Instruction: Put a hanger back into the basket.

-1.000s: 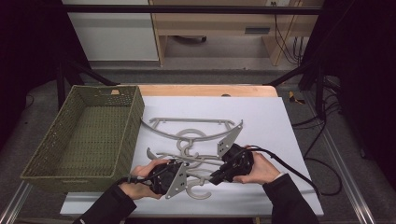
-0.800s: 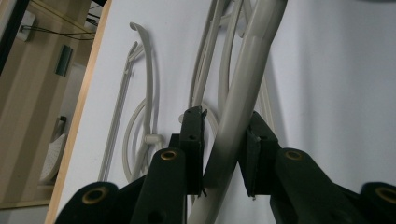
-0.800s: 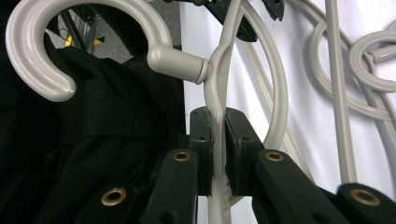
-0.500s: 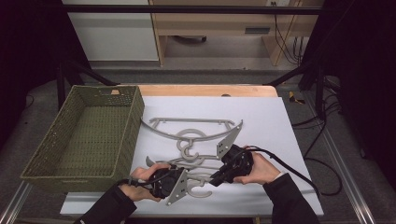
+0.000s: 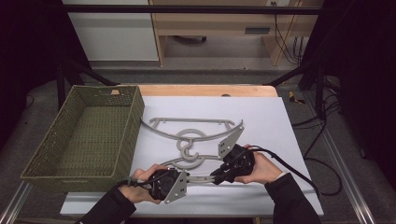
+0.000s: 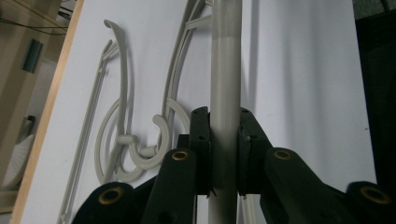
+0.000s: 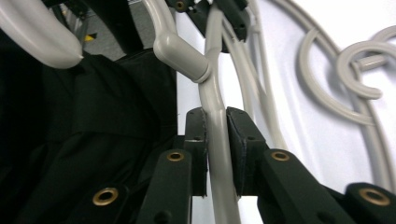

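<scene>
Near edge of the table: both tongs clamped on the same grey hanger (image 5: 198, 177). Left gripper (image 5: 180, 179) has its jaws pinched on the thick straight bar (image 6: 225, 93). Right gripper (image 5: 217, 178) is shut on a thinner rod (image 7: 215, 135) of the hanger, close to where it joins the thicker shoulder piece.

Key relation: the held hanger's long axis runs side to side along the near edge, bridging the two grippers. The green basket (image 5: 126, 140) sits to the left, so the left hand (image 5: 140, 184) is the near one and the right hand (image 5: 261, 168) trails. I'd judge any move to the basket must swing the bar's length leftward.

Further back, two more hangers (image 5: 194, 130) lie flat on the white mat (image 5: 261, 116), apart from the grippers.
</scene>
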